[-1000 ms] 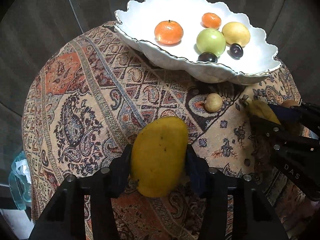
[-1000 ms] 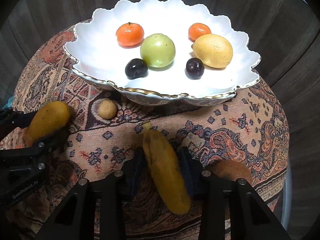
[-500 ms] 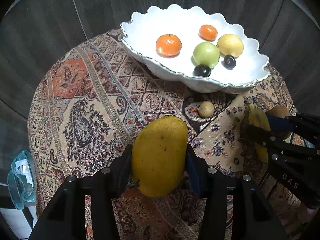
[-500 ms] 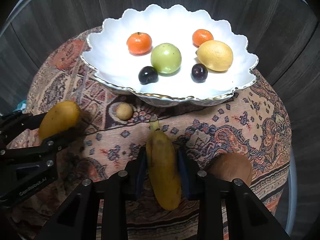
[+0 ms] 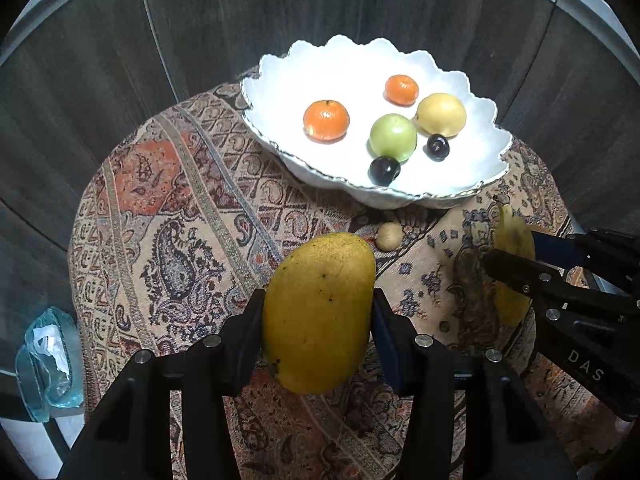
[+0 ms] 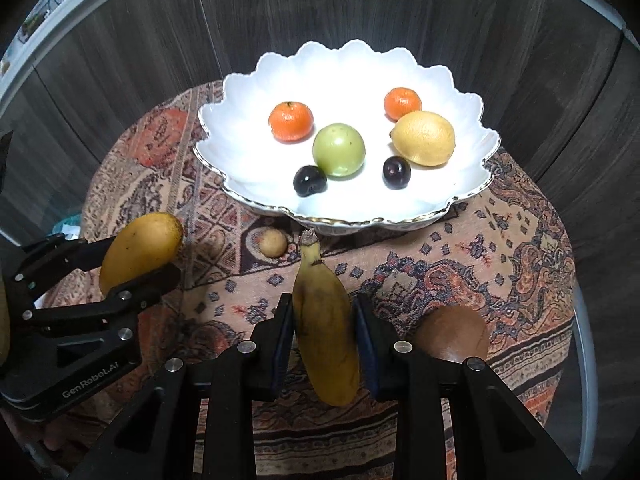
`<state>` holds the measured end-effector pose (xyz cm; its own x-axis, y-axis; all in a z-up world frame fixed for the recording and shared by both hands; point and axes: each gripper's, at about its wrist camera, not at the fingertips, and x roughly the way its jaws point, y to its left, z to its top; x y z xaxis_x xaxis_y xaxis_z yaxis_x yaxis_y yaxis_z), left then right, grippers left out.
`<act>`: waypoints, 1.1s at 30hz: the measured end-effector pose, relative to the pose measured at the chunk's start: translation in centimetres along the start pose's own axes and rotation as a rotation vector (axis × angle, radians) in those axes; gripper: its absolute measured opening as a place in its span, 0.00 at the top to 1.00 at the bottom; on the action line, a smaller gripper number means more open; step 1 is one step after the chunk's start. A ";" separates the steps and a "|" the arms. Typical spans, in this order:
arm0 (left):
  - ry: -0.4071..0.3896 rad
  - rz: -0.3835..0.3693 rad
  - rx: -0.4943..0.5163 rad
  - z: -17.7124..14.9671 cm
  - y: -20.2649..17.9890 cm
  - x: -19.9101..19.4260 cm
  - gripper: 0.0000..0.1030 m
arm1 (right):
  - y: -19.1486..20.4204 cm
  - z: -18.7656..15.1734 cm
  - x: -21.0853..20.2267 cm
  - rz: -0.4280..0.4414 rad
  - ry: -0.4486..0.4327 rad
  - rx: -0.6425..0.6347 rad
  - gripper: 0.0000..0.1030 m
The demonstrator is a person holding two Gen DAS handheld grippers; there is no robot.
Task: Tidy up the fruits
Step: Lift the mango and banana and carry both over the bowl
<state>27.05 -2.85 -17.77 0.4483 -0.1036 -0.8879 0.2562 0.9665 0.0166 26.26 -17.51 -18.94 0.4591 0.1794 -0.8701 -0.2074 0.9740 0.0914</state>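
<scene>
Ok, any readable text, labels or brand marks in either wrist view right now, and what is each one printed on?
"DAS" on the body of the right gripper, seen from the left wrist view; it may be part of a longer word cut off.
"GenRobot.AI" on the body of the left gripper, seen from the right wrist view.
No stickers or print visible on the mango, banana or white bowl.

Setting: a home, likely a living or dining area. Evidence: small round counter point(image 6: 532, 240) draped in a paisley woven cloth point(image 5: 168, 216); ornate white scalloped bowl point(image 6: 240, 128) with gilt rim holding fruit; dark wood-grain wall panels point(image 6: 360, 0) behind.
</scene>
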 end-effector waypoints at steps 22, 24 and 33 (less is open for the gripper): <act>-0.137 -0.026 0.002 6.3 -0.7 -5.4 0.52 | -1.8 4.5 -6.2 0.026 -0.162 0.073 0.71; -0.152 -0.025 0.001 7.4 -0.7 -5.7 0.52 | -2.2 5.3 -6.5 0.025 -0.179 0.084 0.71; -0.192 -0.037 -0.018 11.3 -0.2 -4.9 0.52 | -3.9 8.8 -6.1 0.027 -0.218 0.139 0.71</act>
<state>34.50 -5.18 -8.27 0.5941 -0.1804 -0.7839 0.2612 0.9650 -0.0242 31.86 -21.22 -9.73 0.6333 0.2168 -0.7429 -0.1082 0.9753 0.1923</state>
